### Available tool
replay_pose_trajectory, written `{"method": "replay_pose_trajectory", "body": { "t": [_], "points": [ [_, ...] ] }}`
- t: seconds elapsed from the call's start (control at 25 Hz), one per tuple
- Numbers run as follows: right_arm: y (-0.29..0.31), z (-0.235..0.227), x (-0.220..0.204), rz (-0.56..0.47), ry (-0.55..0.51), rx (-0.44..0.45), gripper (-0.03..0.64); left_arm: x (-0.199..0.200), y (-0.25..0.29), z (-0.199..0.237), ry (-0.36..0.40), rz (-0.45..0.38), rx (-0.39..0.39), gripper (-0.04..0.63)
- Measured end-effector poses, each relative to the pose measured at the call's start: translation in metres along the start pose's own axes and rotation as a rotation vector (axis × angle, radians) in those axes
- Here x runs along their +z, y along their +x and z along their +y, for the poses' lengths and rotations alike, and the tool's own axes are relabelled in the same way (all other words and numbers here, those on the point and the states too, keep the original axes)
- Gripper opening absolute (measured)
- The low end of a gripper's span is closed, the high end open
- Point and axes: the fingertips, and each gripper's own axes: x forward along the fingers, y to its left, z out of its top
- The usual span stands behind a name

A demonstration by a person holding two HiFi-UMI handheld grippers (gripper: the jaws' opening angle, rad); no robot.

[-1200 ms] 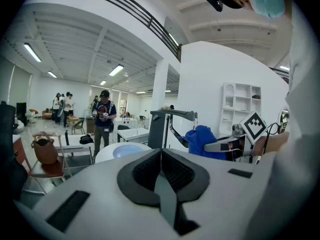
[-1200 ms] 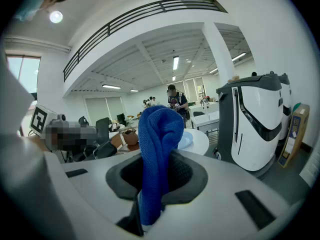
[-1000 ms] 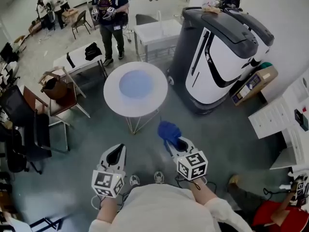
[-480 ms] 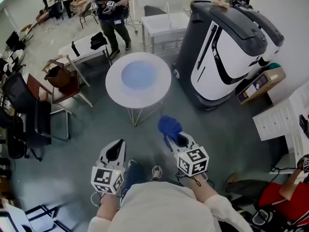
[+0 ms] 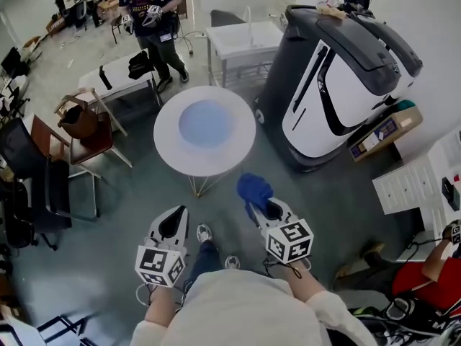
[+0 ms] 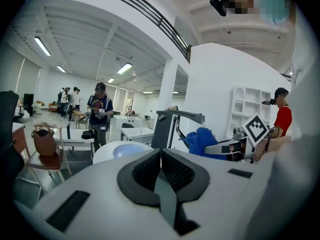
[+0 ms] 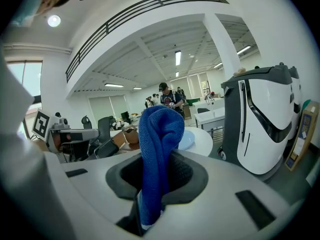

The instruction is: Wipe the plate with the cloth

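**Cloth in the right claw, plate on the table ahead**

In the head view, the left gripper (image 5: 175,225) is at the lower left. Its jaws are pressed together with nothing between them. Ahead of both grippers and well apart from them is a round white table (image 5: 169,150). The pale blue plate (image 5: 205,123) lies at its middle. To the right, the blue cloth (image 5: 253,190) bunches up out of the right gripper (image 5: 268,209), whose jaws pinch its lower part. The cloth hangs over the floor, short of the table's near edge. A large grey-and-white machine (image 5: 338,78) stands to the right of the table.
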Motion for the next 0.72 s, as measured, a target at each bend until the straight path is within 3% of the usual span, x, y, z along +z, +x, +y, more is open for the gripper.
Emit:
{"method": "replay_pose_trajectory", "body": {
  "t": [0.32, 0.72],
  "points": [
    [0.067, -0.018, 0.042, -0.021, 0.009, -0.043, 0.089, 0.033, 0.066, 0.054, 0.012, 0.007, -0.077, 0.032],
    [0.126, -0.035, 0.065, -0.025, 0.052, -0.113, 0.089, 0.051, 0.121, 0.109, 0.026, 0.049, -0.16, 0.032]
  ]
}}
